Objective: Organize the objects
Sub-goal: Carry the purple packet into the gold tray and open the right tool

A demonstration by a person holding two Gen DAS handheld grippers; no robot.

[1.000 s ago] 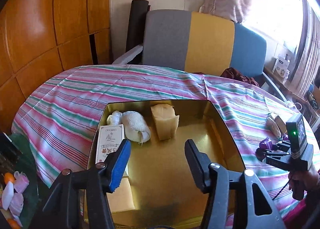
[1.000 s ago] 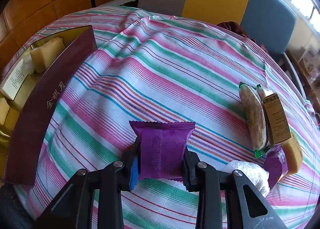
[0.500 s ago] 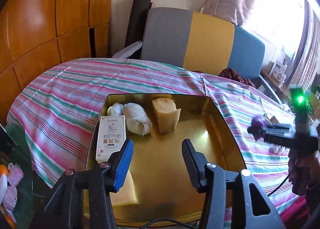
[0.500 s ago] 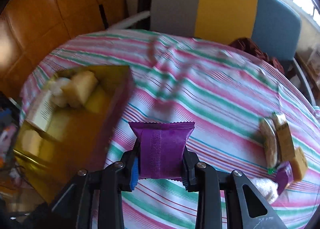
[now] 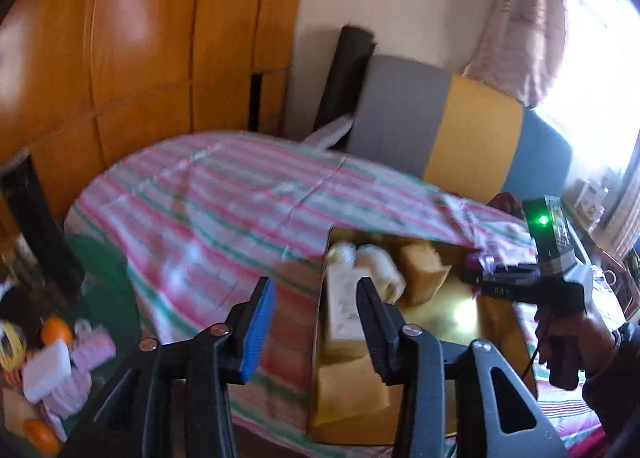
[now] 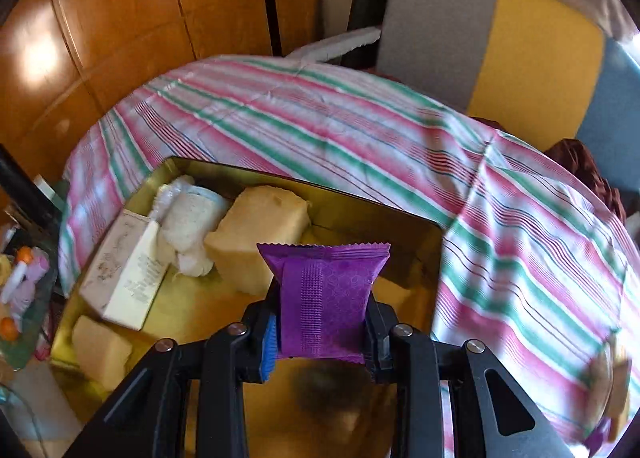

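My right gripper point(image 6: 322, 334) is shut on a purple snack packet point(image 6: 324, 294) and holds it above the gold box point(image 6: 192, 310). In the box lie a white carton point(image 6: 124, 278), a white wrapped bundle point(image 6: 188, 218) and beige wrapped cakes point(image 6: 260, 234). In the left wrist view my left gripper point(image 5: 316, 322) hovers over the box's left wall, over striped cloth. Its jaws are closing with nothing between them. The gold box point(image 5: 460, 310) lies to its right, where the right gripper point(image 5: 480, 282) reaches in, held by a hand point(image 5: 568, 338).
A striped cloth point(image 6: 320, 126) covers the round table. A grey, yellow and blue chair back point(image 6: 500, 30) stands behind it, with wooden panels point(image 5: 120, 58) on the left. Clutter point(image 5: 52, 358) lies low at the left. More snacks point(image 6: 612, 374) sit blurred at the table's right.
My right gripper has carried the purple packet leftward from the bare cloth to over the gold box. My left gripper has swung left off the box and its jaws have narrowed.
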